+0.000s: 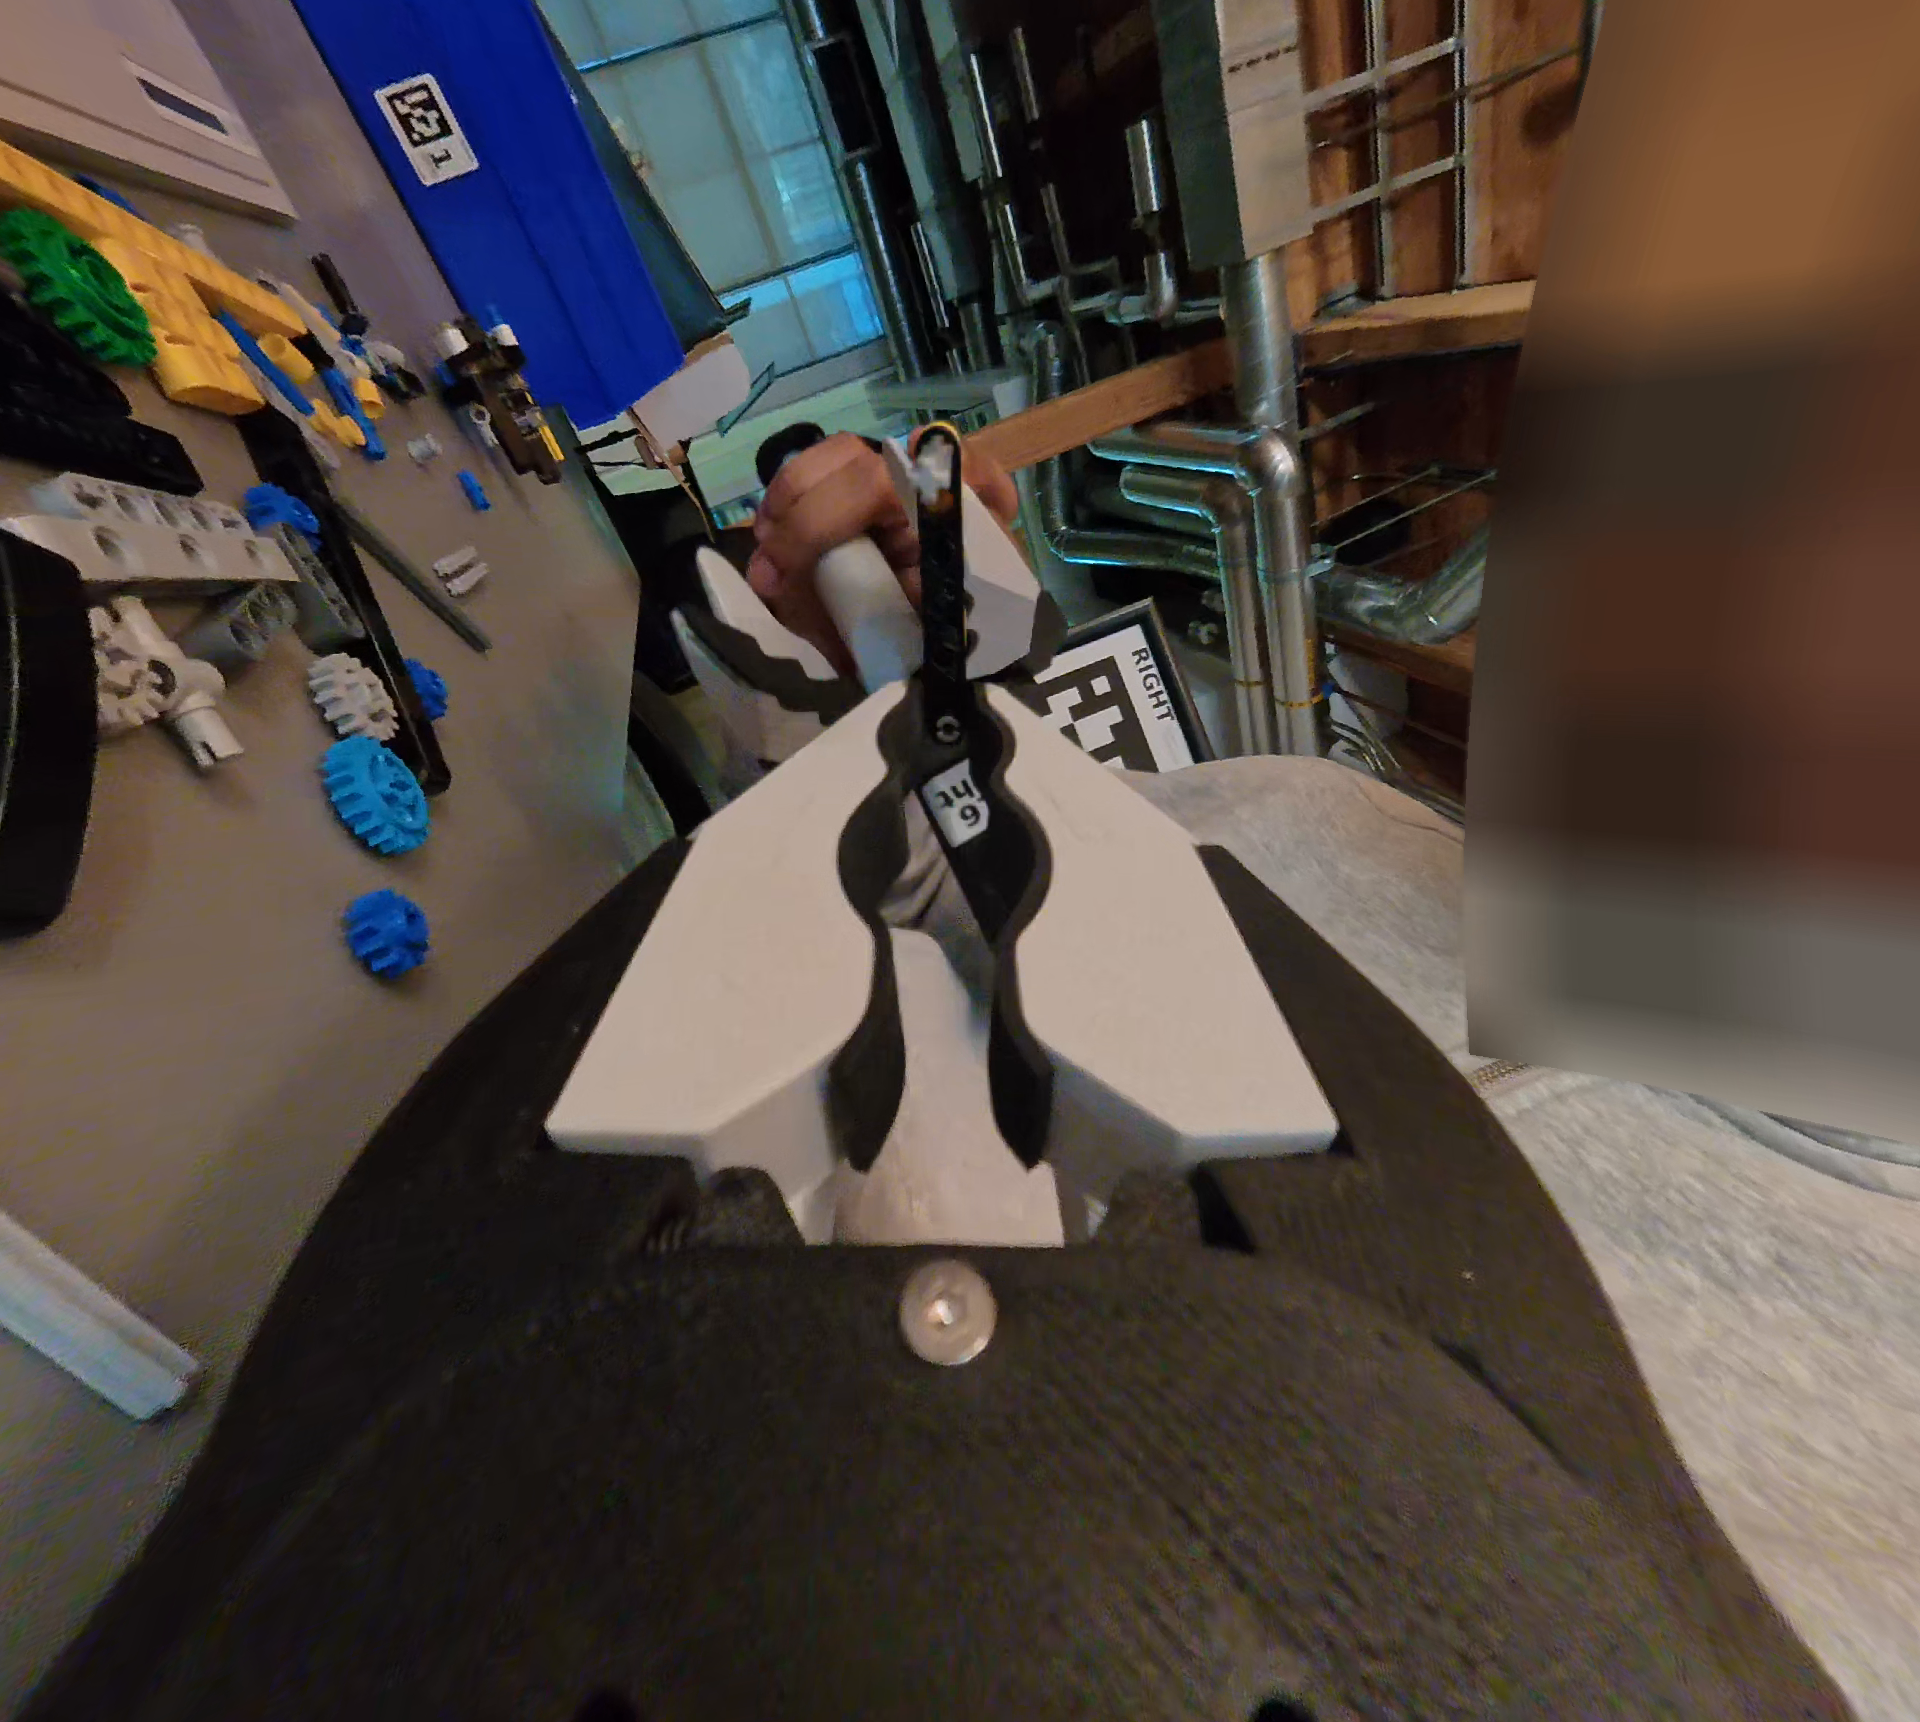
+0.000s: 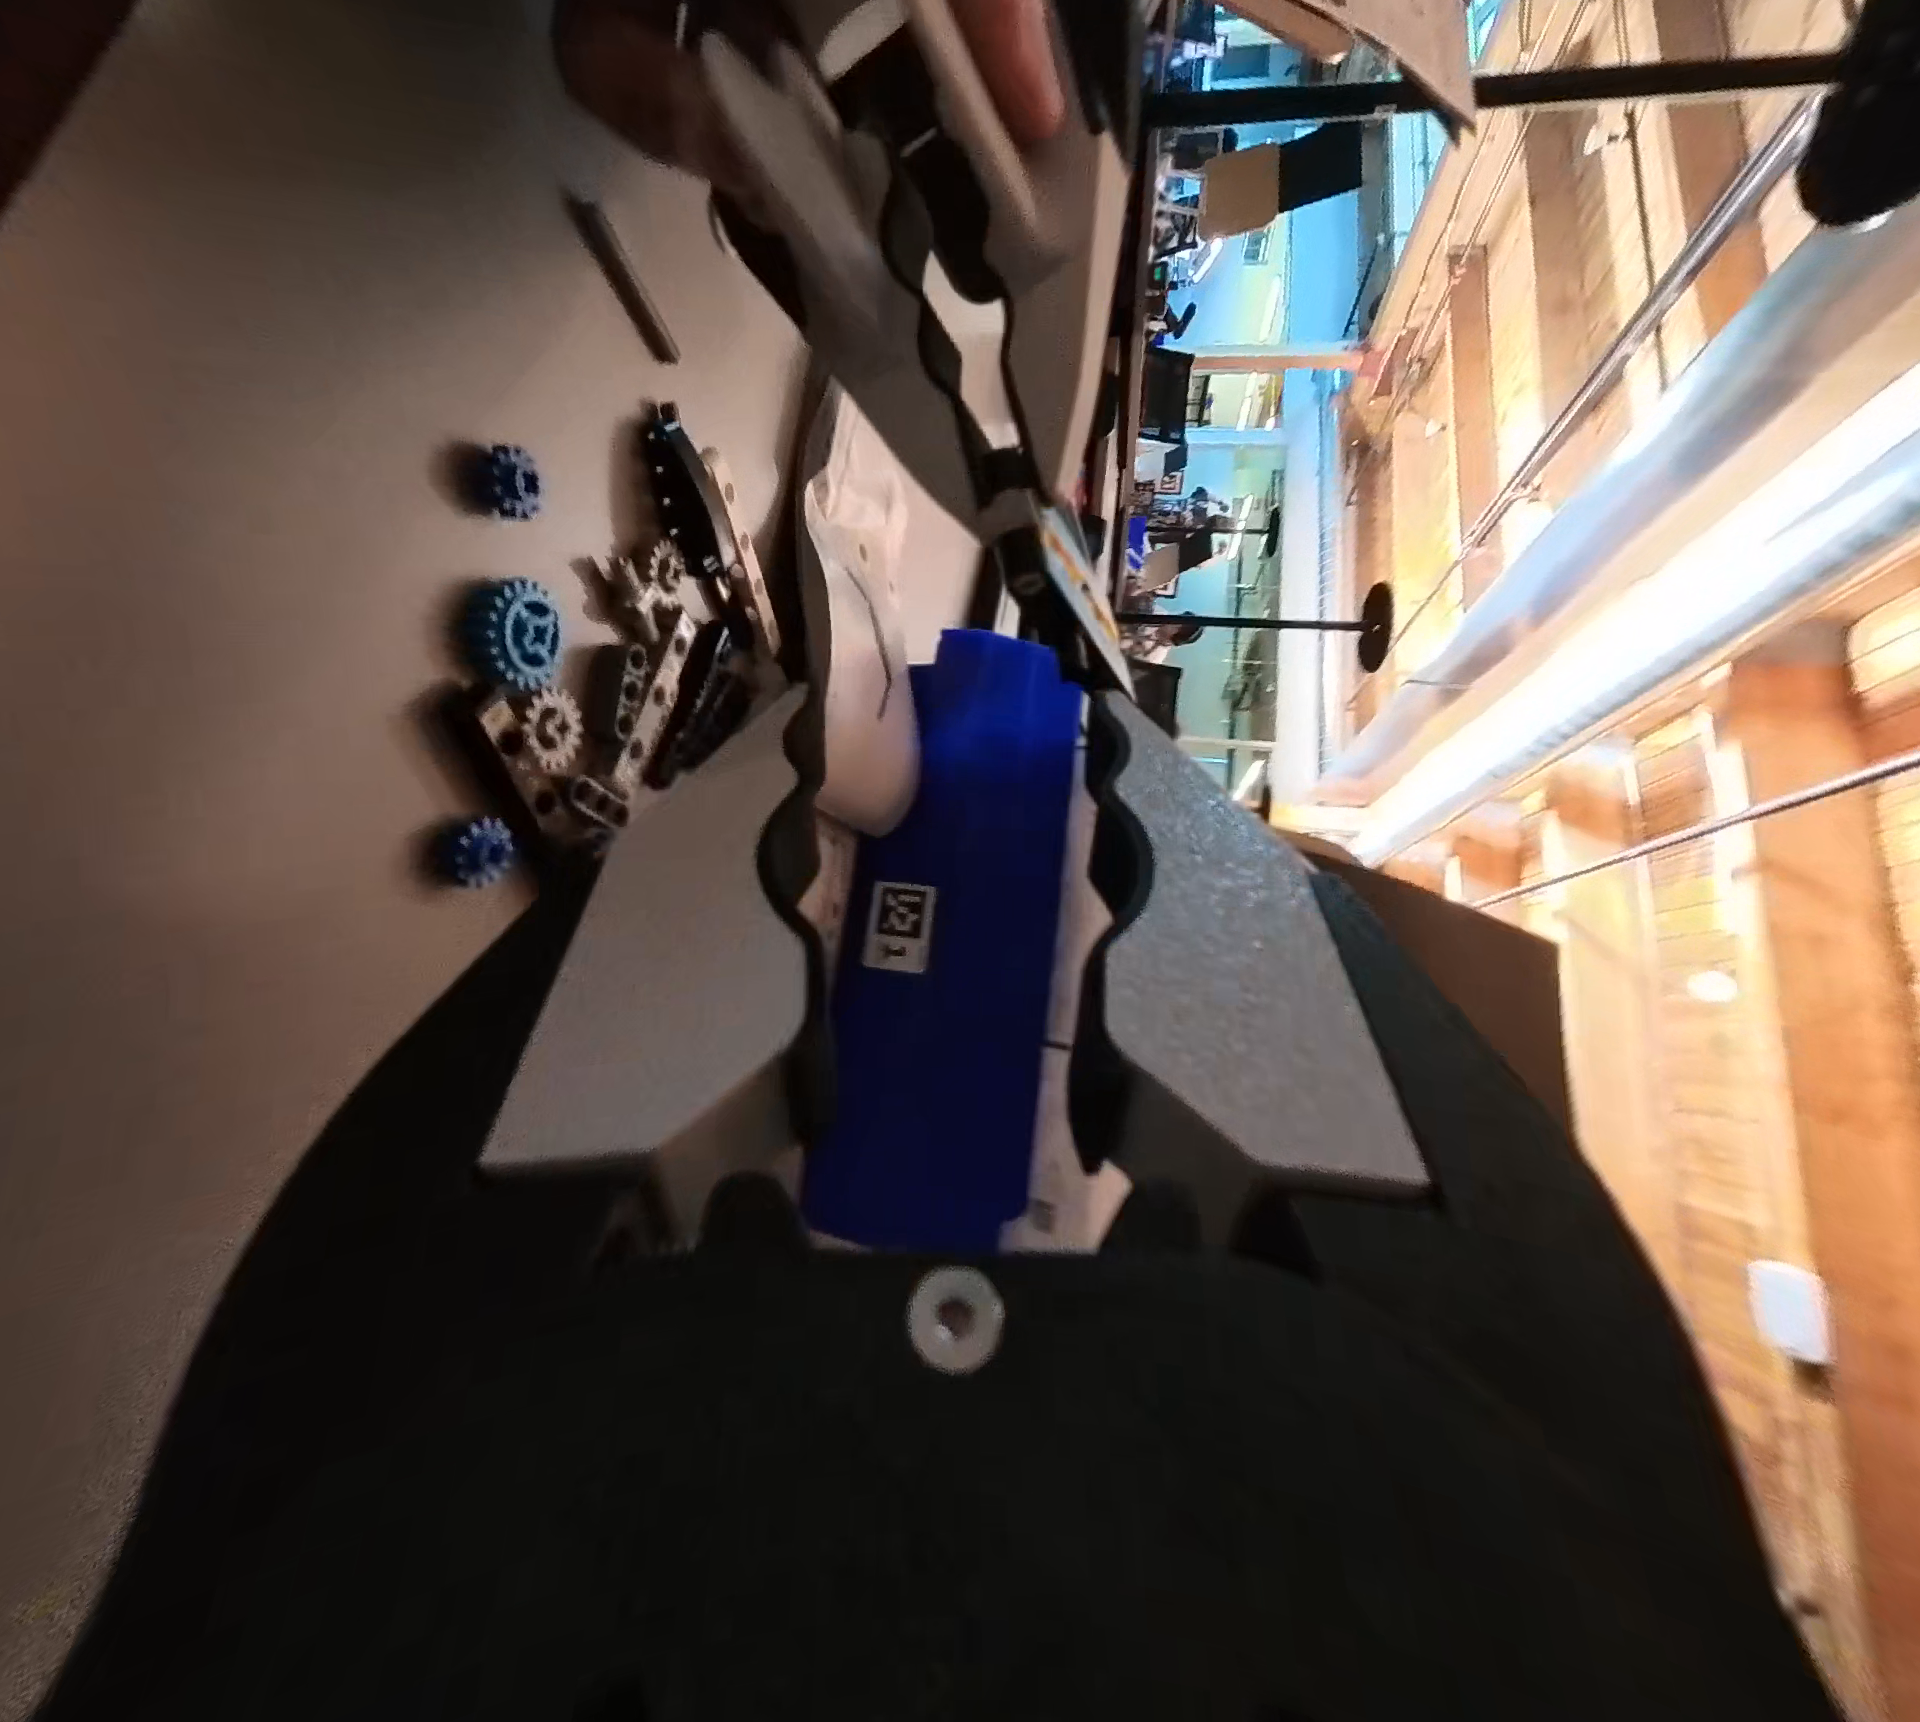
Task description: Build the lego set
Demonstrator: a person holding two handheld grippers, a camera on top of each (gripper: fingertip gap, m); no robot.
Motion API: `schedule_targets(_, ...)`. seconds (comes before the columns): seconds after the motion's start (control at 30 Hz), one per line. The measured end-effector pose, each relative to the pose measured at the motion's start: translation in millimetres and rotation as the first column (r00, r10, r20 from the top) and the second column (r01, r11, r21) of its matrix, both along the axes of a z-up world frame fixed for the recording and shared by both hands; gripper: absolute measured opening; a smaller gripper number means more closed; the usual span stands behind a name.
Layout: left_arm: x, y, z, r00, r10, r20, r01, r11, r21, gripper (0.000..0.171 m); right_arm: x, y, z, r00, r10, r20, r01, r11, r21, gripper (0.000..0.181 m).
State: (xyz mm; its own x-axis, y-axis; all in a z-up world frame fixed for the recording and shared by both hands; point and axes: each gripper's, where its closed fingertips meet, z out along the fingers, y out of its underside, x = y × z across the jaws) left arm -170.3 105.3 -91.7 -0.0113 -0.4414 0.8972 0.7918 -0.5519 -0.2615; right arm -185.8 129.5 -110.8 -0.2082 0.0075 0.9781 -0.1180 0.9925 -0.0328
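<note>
My left gripper (image 1: 940,722) is shut on a long black lego beam (image 1: 940,571) that sticks out past its tips, held in the air off the table edge. A small white connector (image 1: 928,467) sits on the beam's far end. My right gripper (image 2: 951,722) is open and empty, a short way from the beam's end (image 2: 1023,576). In the left wrist view one white finger (image 1: 758,633) of the right gripper shows behind the beam, with a hand (image 1: 821,509) on it. The left gripper also shows in the right wrist view (image 2: 997,467).
A grey table (image 1: 499,997) holds loose parts: blue gears (image 1: 374,794), a white gear (image 1: 351,693), a green gear (image 1: 73,285), a yellow assembly (image 1: 197,311), grey beams (image 1: 135,529) and a black tyre (image 1: 36,737). A blue box (image 1: 447,62) stands behind. A person's grey clothing (image 1: 1558,1257) is at right. The tips of both grippers are at nearly the same place.
</note>
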Motion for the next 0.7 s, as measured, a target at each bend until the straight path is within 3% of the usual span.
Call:
schedule_targets(0.2,5.2,-2.0,-0.3,0.999,-0.032,-0.006,0.032,0.999,-0.003,0.005,2.7,8.3,4.8,0.999,0.048,-0.009,-0.046,0.987,0.154,0.040)
schedule_targets(0.4,12.1,-1.4,-2.6,0.998,-0.063,-0.017,0.063,0.998,-0.013,0.005,6.5,-9.6,15.1,0.989,0.149,-0.006,-0.147,0.977,0.156,0.035)
schedule_targets(0.5,14.2,-2.2,-1.8,0.997,-0.076,-0.017,0.076,0.997,-0.009,0.005,5.2,-6.5,12.2,0.987,0.164,0.001,-0.161,0.967,0.199,0.027)
schedule_targets(0.6,16.2,-2.2,-2.5,0.996,-0.086,-0.020,0.086,0.996,-0.005,0.006,6.0,-7.8,16.6,0.983,0.182,-0.020,-0.175,0.966,0.191,0.007)
schedule_targets(0.7,14.3,-3.7,3.0,0.996,-0.085,-0.006,0.085,0.996,0.025,0.008,5.9,-7.3,19.2,0.986,0.166,-0.020,-0.161,0.975,0.151,0.005)
